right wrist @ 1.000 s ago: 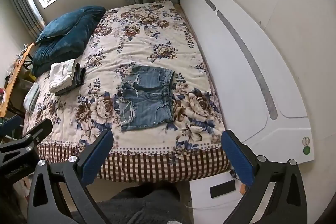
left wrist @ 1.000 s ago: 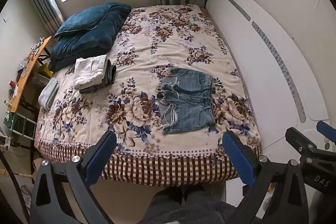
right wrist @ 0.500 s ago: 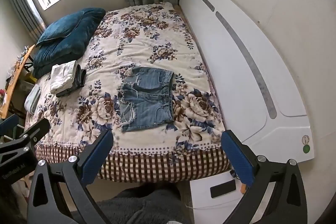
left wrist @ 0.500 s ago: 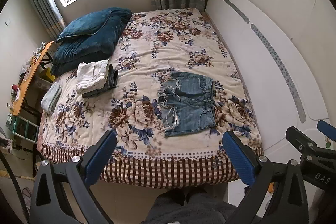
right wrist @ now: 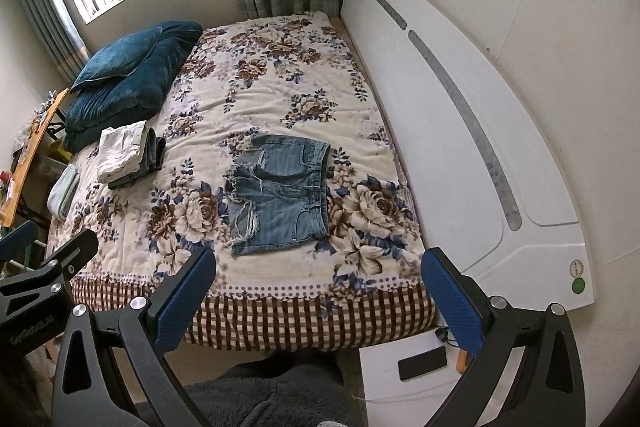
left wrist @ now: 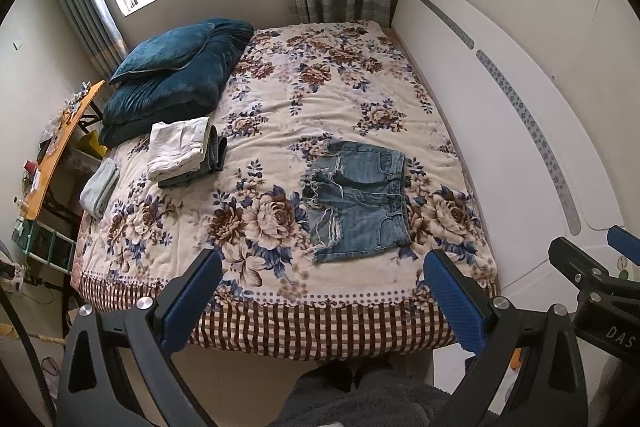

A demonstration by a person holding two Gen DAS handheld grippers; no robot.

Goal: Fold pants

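A pair of frayed blue denim shorts (left wrist: 358, 199) lies flat on the floral bedspread (left wrist: 280, 115), near the bed's foot and right side; it also shows in the right wrist view (right wrist: 280, 193). My left gripper (left wrist: 320, 295) is open and empty, held high above the bed's foot edge, well short of the shorts. My right gripper (right wrist: 316, 293) is open and empty at the same height. Each gripper appears at the edge of the other's view.
A stack of folded clothes (left wrist: 182, 149) lies left of the shorts, with a small folded cloth (left wrist: 100, 189) at the bed's left edge. Dark blue pillows (left wrist: 172, 71) sit at the far left. A white headboard (left wrist: 500, 131) runs along the right. A cluttered orange table (left wrist: 52, 151) stands left.
Both grippers have drifted slightly back and up, so the bed sits a little lower and farther in view. Both stay open. The shorts have not moved.
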